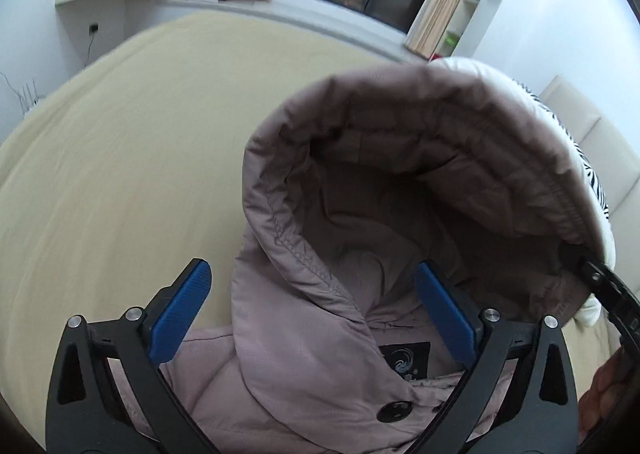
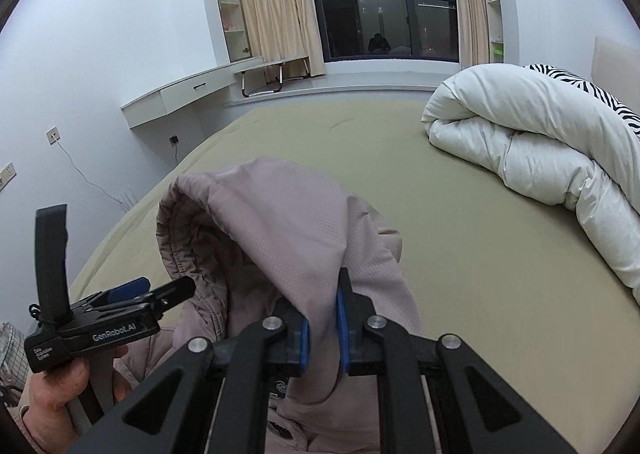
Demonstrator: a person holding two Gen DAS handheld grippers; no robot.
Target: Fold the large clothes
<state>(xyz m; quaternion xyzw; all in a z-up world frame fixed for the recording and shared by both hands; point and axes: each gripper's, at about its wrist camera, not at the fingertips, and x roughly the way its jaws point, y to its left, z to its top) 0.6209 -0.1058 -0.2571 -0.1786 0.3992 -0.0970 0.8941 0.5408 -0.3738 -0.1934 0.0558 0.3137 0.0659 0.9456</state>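
We see the jacket run off the bottom edge, its hood hiding most of the white duvet behind.

Left wrist view: we look down, close, into hood filling centre and right of frame. Right wrist view: we sit behind hood, facing window at top centre. Both share hood, bed, window, duvet.
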